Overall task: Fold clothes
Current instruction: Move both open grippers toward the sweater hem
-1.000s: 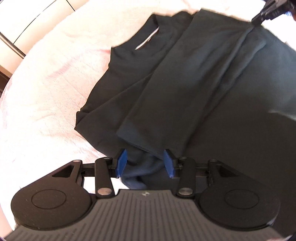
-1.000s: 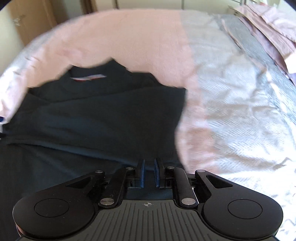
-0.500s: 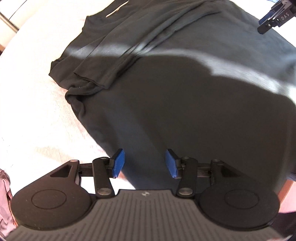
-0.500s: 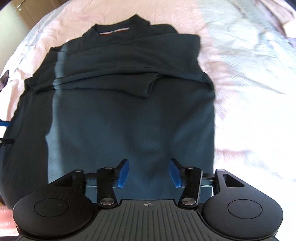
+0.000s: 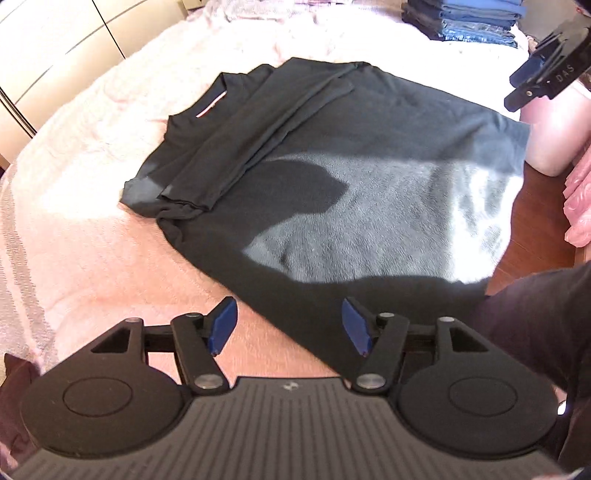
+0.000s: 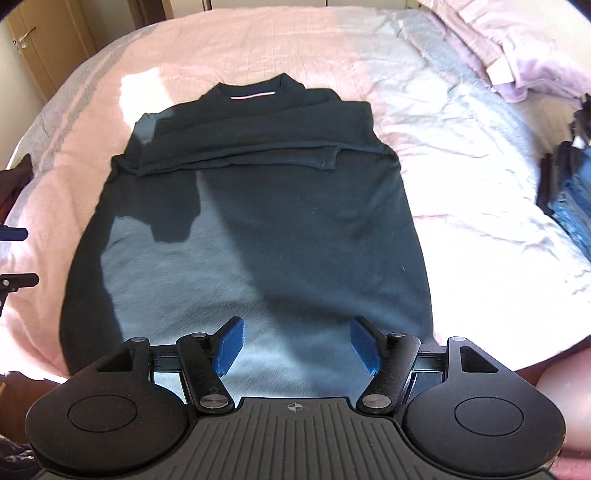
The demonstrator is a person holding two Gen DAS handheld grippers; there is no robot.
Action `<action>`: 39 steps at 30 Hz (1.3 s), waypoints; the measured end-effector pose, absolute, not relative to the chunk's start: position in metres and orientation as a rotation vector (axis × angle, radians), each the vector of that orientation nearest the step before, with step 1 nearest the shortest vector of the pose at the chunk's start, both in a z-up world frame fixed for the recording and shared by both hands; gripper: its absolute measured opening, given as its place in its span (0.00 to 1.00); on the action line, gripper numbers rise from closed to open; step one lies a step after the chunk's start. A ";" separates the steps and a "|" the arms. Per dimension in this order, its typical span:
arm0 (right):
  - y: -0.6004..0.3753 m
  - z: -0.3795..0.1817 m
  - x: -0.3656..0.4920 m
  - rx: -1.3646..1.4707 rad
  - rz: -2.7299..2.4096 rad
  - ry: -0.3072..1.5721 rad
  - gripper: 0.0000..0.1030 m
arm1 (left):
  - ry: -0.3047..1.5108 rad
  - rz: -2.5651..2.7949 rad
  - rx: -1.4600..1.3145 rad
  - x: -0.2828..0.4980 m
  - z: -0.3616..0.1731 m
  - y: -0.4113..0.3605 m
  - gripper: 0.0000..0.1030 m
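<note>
Wide bed (image 6: 461, 122) under a pink and pale cover, filling both views. Spread flat across its middle, dark shirt (image 6: 266, 221), collar at the far end, hem at the near edge, both sleeves (image 6: 236, 151) already laid crosswise over the chest in a tidy band. Far right in the left wrist view, stack of folded clothes (image 5: 469, 18); crumpled lilac bedding (image 6: 517, 59) at the far right of the other view. Near the hem, left tongs (image 5: 288, 326) released, jaws just opened wider, nothing between them, hovering over the left near edge of the shirt where cloth meets cover. Right tongs (image 6: 295, 345) likewise released, jaws just opened, empty, poised above the near hem toward the right side. Sleeve-folding step apparently finished; lengthwise fold seemingly next. Judged requirements for that move: lowering both tongs onto the two near hem corners, pinching both layers of cloth together, then lifting evenly and carrying the hem toward the collar without dragging the sleeves out of place. Likely risk: catching the cover along with the hem.
</note>
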State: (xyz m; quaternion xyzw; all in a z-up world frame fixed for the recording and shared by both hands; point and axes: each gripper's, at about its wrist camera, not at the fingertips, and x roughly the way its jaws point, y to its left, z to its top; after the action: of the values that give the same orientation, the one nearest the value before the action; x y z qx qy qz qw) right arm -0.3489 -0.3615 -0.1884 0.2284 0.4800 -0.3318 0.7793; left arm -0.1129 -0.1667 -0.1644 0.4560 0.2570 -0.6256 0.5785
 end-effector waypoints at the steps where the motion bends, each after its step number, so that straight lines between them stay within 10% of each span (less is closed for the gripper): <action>1: -0.355 -0.185 -0.351 0.491 -0.720 1.039 0.65 | 0.596 -1.461 1.067 -0.115 -0.163 -0.161 0.62; 39: -0.328 -0.192 -0.416 0.056 -0.333 1.184 0.68 | 0.561 -1.186 1.103 -0.279 -0.145 -0.100 0.78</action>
State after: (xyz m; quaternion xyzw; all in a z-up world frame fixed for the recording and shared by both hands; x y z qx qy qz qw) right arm -0.4159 -0.3278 -0.1922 0.0260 0.5553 -0.1562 0.8164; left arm -0.2787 -0.0999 -0.1449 0.4866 0.2475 -0.5230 0.6546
